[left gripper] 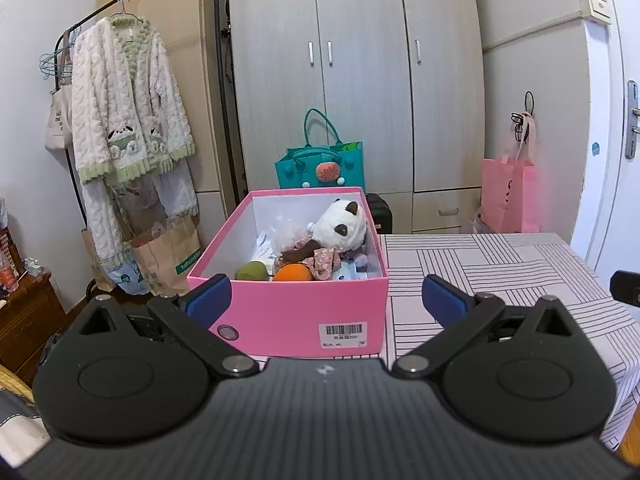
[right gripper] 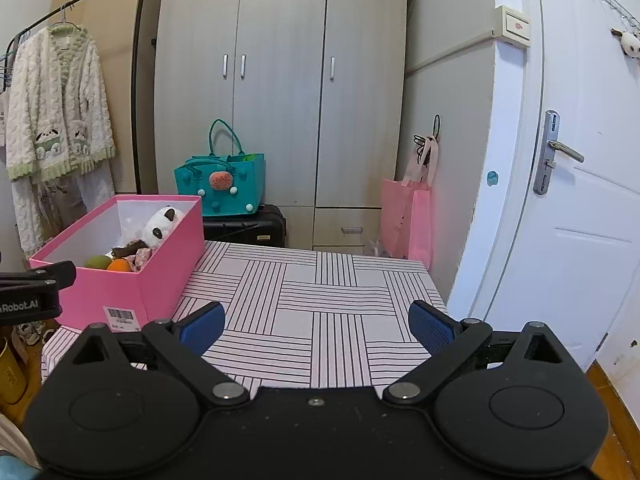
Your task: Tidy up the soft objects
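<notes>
Door handle (right gripper: 564, 151) only in right view; box (left gripper: 288, 312) label nearer left.

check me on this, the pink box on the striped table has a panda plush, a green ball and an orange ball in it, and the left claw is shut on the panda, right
Not quite. The left claw is open and empty, short of the pink box on the striped table. The panda plush, green ball and orange ball do lie inside it, as the left wrist view shows.
</notes>
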`<state>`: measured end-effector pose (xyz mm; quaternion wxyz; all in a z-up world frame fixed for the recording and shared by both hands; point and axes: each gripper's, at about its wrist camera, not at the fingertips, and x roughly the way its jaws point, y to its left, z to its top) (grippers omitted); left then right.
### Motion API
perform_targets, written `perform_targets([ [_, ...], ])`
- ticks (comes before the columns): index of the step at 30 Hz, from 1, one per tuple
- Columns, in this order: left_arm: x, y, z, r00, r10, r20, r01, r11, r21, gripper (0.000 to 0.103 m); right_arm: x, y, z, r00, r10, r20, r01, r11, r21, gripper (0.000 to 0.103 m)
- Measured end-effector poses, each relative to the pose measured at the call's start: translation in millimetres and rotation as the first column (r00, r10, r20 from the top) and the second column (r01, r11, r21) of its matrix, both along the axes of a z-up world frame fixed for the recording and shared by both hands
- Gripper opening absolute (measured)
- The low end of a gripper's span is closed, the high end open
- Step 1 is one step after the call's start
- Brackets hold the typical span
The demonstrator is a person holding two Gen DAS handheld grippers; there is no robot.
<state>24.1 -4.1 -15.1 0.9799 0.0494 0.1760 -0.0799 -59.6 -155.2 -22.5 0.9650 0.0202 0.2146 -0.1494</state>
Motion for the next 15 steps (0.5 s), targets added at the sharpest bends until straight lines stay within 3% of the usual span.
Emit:
perform_targets([
  [15, -3.0, -9.1, -3.1, 1.0, -0.019, -0.006, 0.02, 1.0, 0.024, 0.103, -0.2, -4.1, -2.2, 1.0, -0.005, -0.005, 0.006, 1.0, 0.018, 0.1],
])
